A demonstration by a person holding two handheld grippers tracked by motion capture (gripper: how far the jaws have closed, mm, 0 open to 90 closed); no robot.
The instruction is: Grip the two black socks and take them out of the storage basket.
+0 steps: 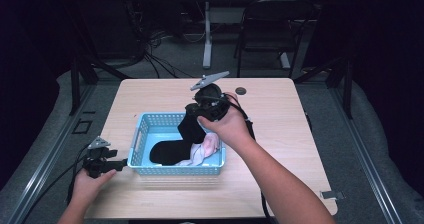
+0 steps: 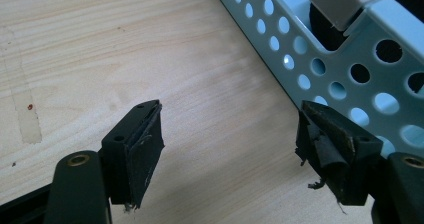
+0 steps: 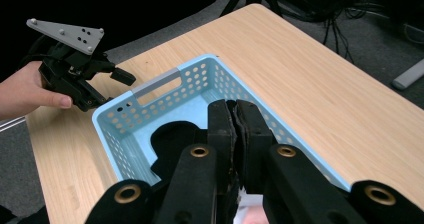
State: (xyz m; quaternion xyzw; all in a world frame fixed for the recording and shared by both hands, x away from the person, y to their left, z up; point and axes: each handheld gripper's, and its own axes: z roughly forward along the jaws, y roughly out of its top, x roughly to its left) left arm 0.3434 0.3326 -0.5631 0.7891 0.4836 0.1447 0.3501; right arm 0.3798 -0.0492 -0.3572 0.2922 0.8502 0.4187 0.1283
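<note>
Black sock (image 1: 190, 126), dangling limp over basket (image 1: 137, 139)

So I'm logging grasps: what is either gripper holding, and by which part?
The right gripper is shut on the black sock at its upper end, the rest hanging into the blue basket. The left gripper holds nothing.

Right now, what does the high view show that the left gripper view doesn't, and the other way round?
High view: the right gripper shut on a black sock hanging above the basket, with pink cloth inside, plus a chair beyond the table.
Left gripper view: the left gripper up close, jaws wide apart with nothing between, and worn pads.
Shared: the blue perforated basket and the wooden tabletop.
</note>
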